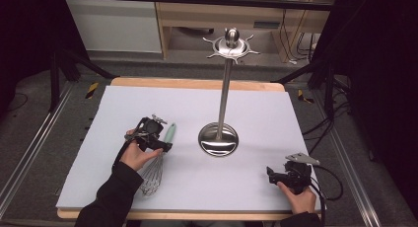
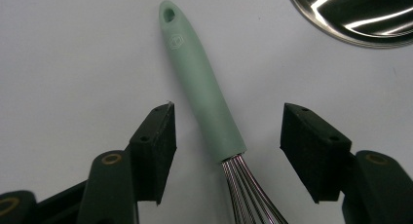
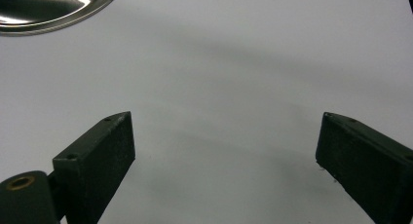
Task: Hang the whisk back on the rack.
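A whisk with a mint-green handle [image 2: 202, 85] and metal wires [image 1: 152, 175] lies on the white table cover [image 1: 197, 108] at the left. My left gripper [image 2: 228, 136] hangs open just above it, one jaw on each side of the handle near where the wires begin, not touching it. In the high view the left gripper [image 1: 154, 131] covers the handle's middle. A steel utensil stand [image 1: 218, 138] with a round base, a tall post and a hook crown [image 1: 231, 44] rises at the centre. My right gripper [image 1: 281, 176] is open over bare cover at the front right.
The stand's shiny base [image 2: 355, 14] lies just beyond the whisk's handle tip, to the right in the left gripper view, and the same base [image 3: 48, 7] sits ahead-left of the right gripper. The table's wooden edge [image 1: 197, 84] borders the back. Cables lie on the floor at the right.
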### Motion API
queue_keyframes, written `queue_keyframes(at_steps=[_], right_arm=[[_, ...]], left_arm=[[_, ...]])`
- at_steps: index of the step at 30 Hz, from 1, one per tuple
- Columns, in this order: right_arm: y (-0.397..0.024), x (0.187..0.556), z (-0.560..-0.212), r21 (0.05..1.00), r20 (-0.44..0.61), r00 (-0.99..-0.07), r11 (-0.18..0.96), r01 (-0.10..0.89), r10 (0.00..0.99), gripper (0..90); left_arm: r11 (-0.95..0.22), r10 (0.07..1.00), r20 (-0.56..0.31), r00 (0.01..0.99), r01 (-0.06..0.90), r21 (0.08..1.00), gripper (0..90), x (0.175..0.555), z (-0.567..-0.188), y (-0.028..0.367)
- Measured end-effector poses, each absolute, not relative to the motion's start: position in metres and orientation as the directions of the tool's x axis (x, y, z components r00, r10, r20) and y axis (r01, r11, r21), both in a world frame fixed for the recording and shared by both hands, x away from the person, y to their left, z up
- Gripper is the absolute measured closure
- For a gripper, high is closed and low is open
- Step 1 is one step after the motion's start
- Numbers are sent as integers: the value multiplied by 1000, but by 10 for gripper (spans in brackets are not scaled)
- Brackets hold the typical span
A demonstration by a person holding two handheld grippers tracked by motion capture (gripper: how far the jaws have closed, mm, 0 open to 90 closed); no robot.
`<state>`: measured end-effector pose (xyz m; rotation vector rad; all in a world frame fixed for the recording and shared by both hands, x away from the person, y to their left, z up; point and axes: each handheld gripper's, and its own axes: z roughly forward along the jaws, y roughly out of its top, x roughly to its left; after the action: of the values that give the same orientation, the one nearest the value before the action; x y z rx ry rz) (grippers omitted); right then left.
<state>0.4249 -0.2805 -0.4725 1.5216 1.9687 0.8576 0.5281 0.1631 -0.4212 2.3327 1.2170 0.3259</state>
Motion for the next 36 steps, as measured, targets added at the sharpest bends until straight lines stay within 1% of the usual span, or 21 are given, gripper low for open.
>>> queue_keyframes(at_steps=[14, 20, 23, 25, 32, 36], right_arm=[[-281, 425, -473, 735, -10, -255, 180, 654, 967, 77], [-281, 425, -473, 735, -10, -256, 181, 654, 967, 77], [-281, 425, -473, 735, -10, -256, 181, 654, 967, 77], [-281, 426, -473, 735, -10, -256, 180, 654, 967, 77], [-281, 425, -473, 736, -12, -256, 182, 652, 967, 77], [-281, 425, -473, 735, -9, -256, 180, 654, 967, 77]], left_arm=[[-486, 830, -30, 557, 750, 448, 451, 537, -440, 162], [-473, 841, -40, 539, 769, 429, 534, 541, -447, 163], [-463, 841, -63, 537, 777, 427, 563, 542, -449, 164], [-457, 841, -79, 535, 781, 425, 606, 542, -450, 163], [-441, 850, -86, 519, 792, 422, 628, 541, -449, 163], [-461, 837, -88, 541, 782, 419, 645, 537, -449, 161]])
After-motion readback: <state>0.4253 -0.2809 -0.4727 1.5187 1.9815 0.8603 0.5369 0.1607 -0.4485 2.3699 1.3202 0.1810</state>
